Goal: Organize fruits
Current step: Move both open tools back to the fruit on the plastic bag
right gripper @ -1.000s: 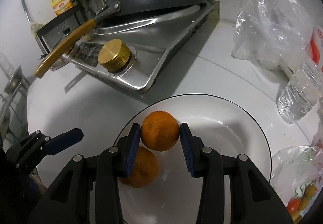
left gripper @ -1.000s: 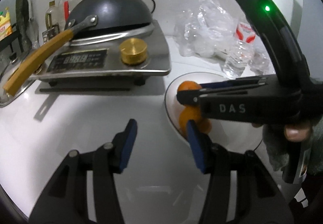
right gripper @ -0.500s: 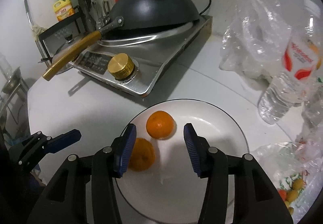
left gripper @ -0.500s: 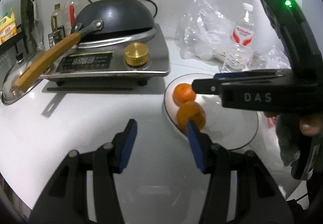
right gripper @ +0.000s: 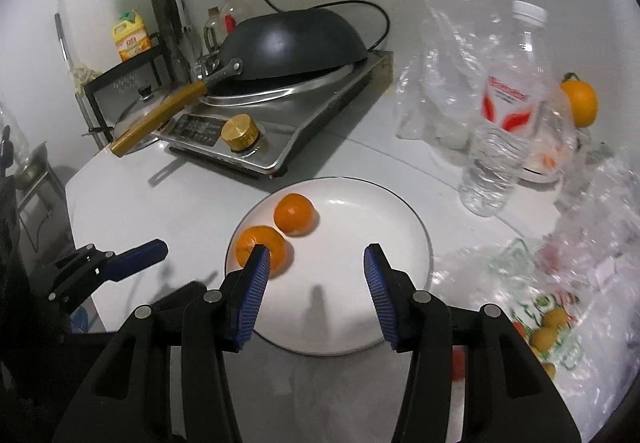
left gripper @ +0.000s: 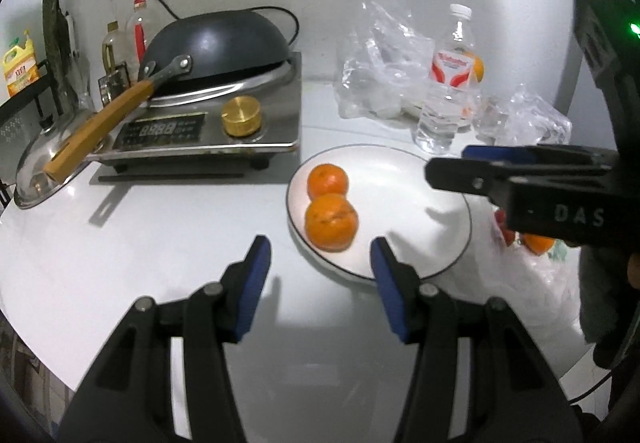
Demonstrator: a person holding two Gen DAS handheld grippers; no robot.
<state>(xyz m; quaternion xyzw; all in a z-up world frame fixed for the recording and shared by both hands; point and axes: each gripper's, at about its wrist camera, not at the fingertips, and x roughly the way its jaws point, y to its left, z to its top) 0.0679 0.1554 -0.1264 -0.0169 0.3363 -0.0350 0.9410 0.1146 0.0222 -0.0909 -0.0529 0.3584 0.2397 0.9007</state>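
two oranges (right gripper: pixel 295 213) lay touching on the left part of the white plate (right gripper: pixel 400 211) on the counter (left gripper: pixel 120 243). the right tongs (right gripper: pixel 316 279) hung over the plate's near side, spread wide and holding nothing; the left tongs (left gripper: pixel 318 271) hovered at the plate's edge, likewise spread and empty. the step in hand looked like the gap between placements. more small fruits (right gripper: pixel 550 327) sat in a plastic bag (right gripper: pixel 568 283) to the right; the next move probably called for swinging the right tongs there and pinching one gently.

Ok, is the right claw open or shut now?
Open: the right claw has its blue pads spread wide over the plate, holding nothing.
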